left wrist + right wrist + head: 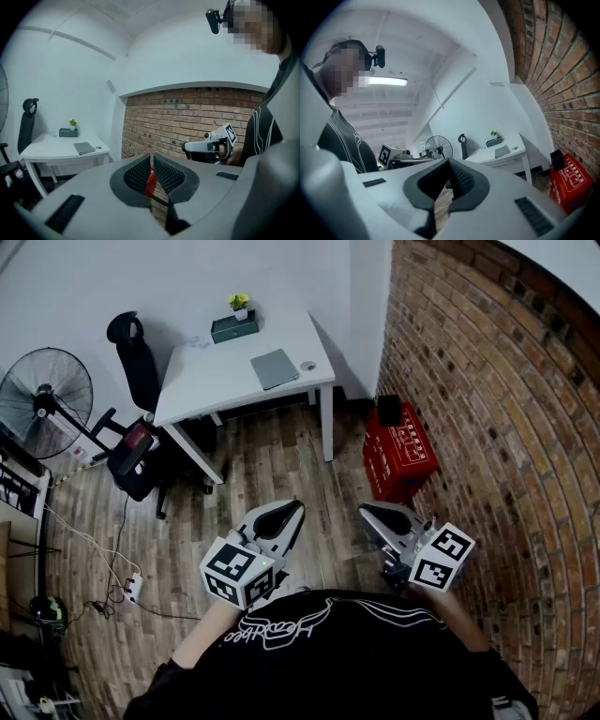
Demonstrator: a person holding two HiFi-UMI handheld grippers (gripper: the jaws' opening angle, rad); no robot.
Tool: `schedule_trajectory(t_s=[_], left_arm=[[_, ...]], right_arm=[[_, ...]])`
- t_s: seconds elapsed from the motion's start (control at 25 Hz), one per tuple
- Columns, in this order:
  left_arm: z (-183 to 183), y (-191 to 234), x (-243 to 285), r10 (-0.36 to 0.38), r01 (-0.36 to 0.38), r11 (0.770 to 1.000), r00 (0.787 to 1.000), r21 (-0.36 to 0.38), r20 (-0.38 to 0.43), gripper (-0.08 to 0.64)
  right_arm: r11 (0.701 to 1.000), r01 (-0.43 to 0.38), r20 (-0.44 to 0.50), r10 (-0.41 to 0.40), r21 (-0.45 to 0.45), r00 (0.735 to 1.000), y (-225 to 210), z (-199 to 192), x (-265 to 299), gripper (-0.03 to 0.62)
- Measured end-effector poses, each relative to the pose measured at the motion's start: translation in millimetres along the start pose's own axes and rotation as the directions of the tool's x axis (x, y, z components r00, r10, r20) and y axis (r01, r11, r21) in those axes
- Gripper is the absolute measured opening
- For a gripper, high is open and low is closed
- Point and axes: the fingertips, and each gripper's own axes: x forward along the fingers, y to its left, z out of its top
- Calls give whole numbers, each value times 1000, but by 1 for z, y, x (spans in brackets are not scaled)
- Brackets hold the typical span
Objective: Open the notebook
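Notebook [275, 368] aside, nearest the person are the left gripper [293, 507] and right gripper [367, 512], held over the wood floor, each with jaws together on nothing. Farther right, against the brick wall, stands a red crate [403, 460] with a black object [388, 411] on its far end. Farthest off, the notebook lies closed on the white table [202, 381], right of a dark box [234, 328] topped by a small plant [239, 302]
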Motion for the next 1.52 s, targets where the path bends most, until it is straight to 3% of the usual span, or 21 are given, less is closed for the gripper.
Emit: schedule_trajectory(t_s=[0.32,0.52,0.6,0.8,0.88,1.04,1.24,1.52], left_arm=[[-11,-17,5,17,-17,1000,1000,5,-7,48],[-10,-14,13,-5,5,1000,1000,27,-3,52],[-10,-6,16,-5,5,1000,1000,17,3,94],[-12,36,26,16,-16,999,1000,-35,12,181],[-12,54,35,10,-10,999,1000,-49,3,239],[-10,93,57,-15,14,998,1000,-55,-19,291],[-10,158,79,-15,12,995,999,-97,-32,309],[2,247,102,-1,-3,995,999,-95,-40,318]], right_arm=[[998,59,-27,-59,18,998,-8,-16,-26,2],[998,57,-16,-56,29,998,-14,-18,-25,2],[998,58,-23,-57,26,998,-19,-19,-20,2],[998,58,-49,-56,23,997,-34,-19,8,2],[998,64,-60,-62,28,996,-44,-19,23,2],[996,73,-72,-69,46,995,-68,-15,57,2],[992,86,-114,-75,91,991,-99,-18,110,2],[987,98,-145,-80,125,986,-141,-11,190,2]])
